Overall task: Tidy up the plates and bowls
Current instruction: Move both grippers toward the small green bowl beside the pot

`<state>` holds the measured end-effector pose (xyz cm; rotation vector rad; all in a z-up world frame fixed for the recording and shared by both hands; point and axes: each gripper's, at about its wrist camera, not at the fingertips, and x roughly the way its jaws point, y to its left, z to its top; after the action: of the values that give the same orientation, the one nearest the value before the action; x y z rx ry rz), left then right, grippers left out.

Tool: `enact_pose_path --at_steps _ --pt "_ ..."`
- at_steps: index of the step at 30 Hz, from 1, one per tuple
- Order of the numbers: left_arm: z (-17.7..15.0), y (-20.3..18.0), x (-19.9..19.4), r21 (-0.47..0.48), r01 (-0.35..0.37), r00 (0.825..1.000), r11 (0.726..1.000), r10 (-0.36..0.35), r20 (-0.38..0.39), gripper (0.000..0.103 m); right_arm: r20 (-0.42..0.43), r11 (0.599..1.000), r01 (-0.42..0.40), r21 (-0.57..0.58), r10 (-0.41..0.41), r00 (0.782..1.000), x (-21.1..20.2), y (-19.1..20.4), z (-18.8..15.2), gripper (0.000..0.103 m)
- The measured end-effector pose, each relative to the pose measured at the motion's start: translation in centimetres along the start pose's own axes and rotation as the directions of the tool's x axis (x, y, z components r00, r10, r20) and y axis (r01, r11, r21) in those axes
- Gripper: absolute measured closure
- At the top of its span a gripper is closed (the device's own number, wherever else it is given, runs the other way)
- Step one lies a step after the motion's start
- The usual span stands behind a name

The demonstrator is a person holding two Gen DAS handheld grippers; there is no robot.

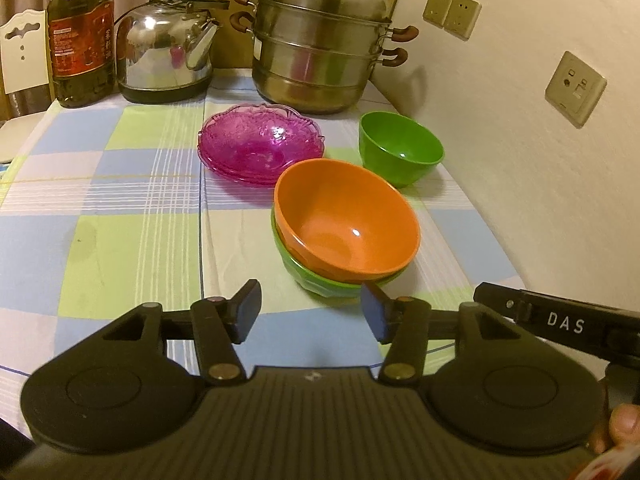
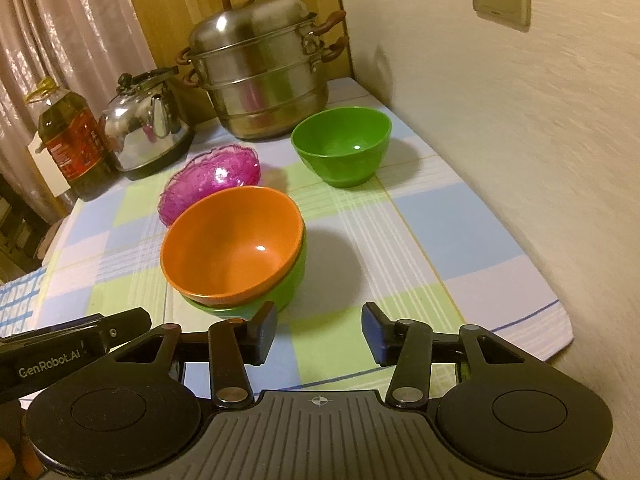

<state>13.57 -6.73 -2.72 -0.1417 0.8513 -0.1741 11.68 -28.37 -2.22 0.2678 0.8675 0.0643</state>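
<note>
An orange bowl (image 1: 344, 220) sits nested in a larger green bowl (image 1: 320, 280) on the checked tablecloth; both also show in the right wrist view, orange bowl (image 2: 232, 244) in green bowl (image 2: 294, 276). A small green bowl (image 1: 400, 152) (image 2: 342, 146) stands alone behind them near the wall. Stacked pink glass plates (image 1: 260, 144) (image 2: 212, 184) lie left of it. My left gripper (image 1: 312, 314) is open and empty, just in front of the nested bowls. My right gripper (image 2: 320, 330) is open and empty, in front and to the right of them.
A steel steamer pot (image 1: 320, 44) (image 2: 260, 72), a kettle (image 1: 168, 48) (image 2: 148, 128) and an oil bottle (image 1: 80, 36) (image 2: 68, 144) stand along the back edge. The wall with sockets (image 1: 576, 88) runs along the right. The table's right front edge (image 2: 552, 332) is close.
</note>
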Motion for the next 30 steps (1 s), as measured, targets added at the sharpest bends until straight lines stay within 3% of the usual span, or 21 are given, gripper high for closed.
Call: enact_pose_path --at_steps 20,30 --pt "0.8 -1.4 0.0 0.021 0.048 0.999 0.999 -0.049 0.011 0.052 0.019 0.998 0.032 0.051 -0.033 0.999 -0.4 -2.2 0.4 0.056" --pt "3.8 -3.6 1.6 0.086 0.09 0.996 0.992 -0.092 0.017 0.052 0.036 0.995 0.038 0.092 -0.042 0.998 -0.2 -3.8 1.5 0.056"
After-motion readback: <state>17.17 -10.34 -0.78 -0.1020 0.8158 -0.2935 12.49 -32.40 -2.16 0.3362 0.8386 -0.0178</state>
